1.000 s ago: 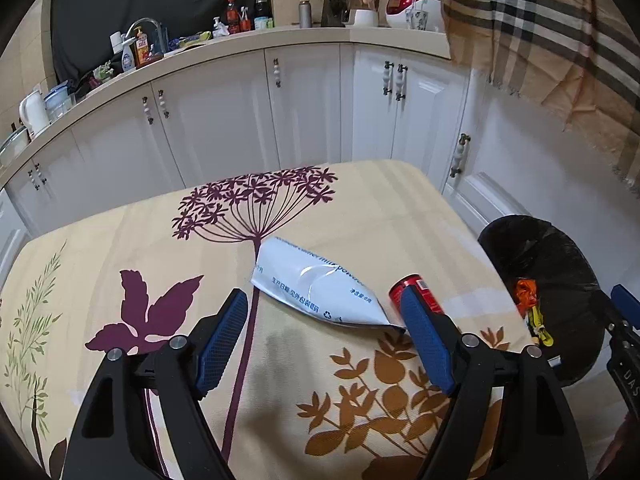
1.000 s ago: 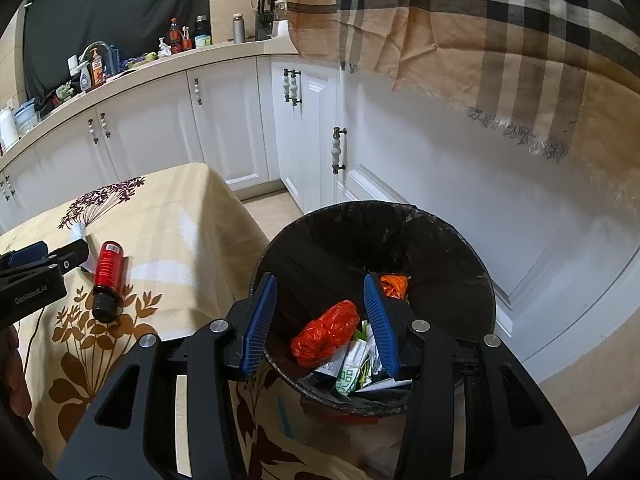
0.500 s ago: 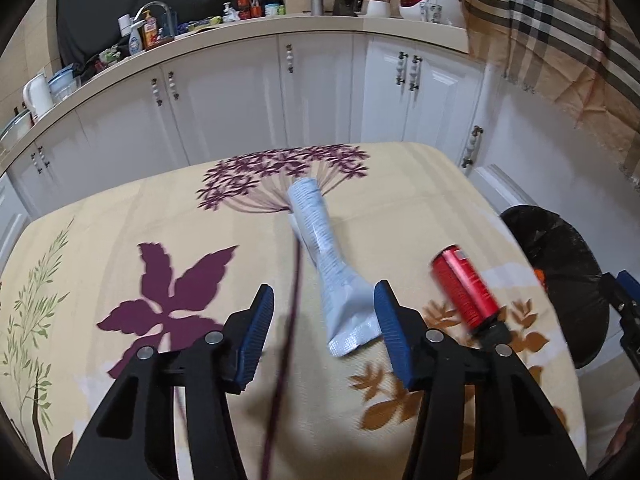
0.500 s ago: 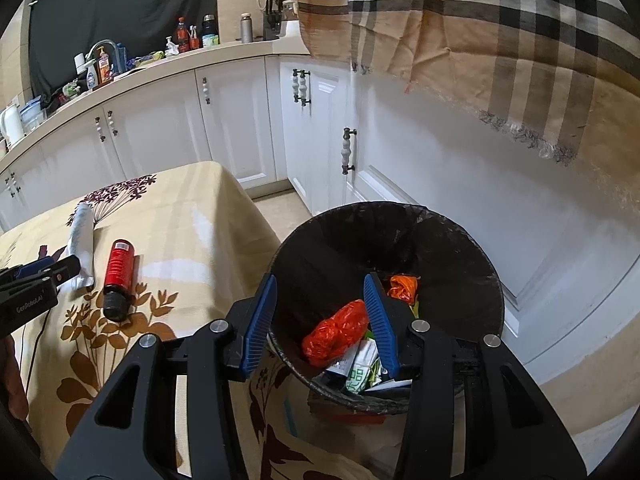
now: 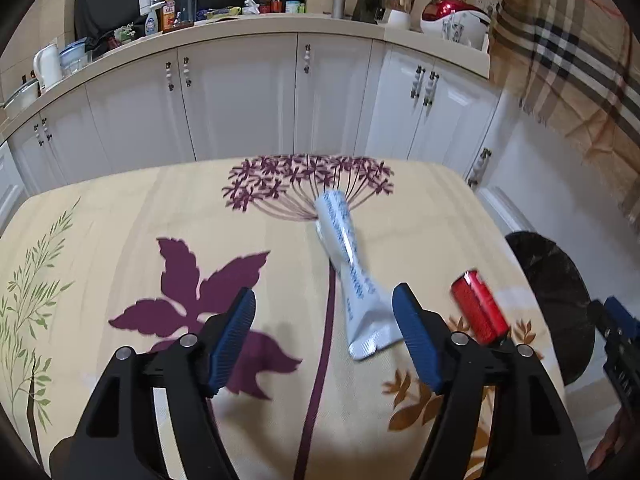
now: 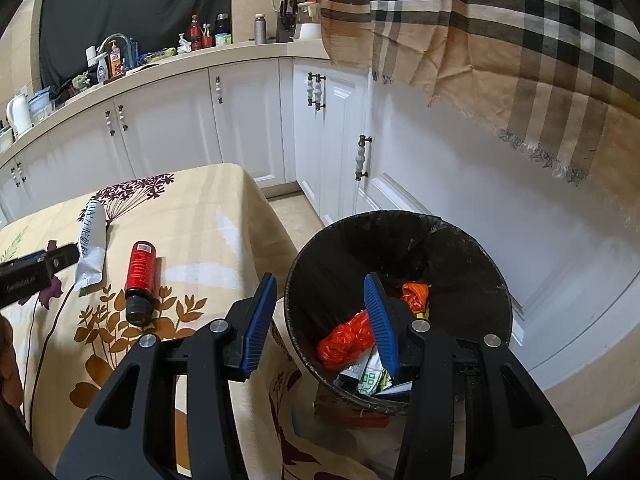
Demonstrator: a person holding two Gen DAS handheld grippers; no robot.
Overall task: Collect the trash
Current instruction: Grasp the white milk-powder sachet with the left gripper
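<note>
Pouch (image 5: 352, 276) on table betw just-opened left claw (image 5: 323, 332) jaws, untouched

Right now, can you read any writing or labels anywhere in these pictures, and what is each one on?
White pouch: blue print, too blurred to read.
Red bottle: white label panel, too small to read.
Left gripper: pale lettering on its black body, not legible.
Packaging in the trash bin: green print, unreadable.
Counter bottles: labels too small.
</note>
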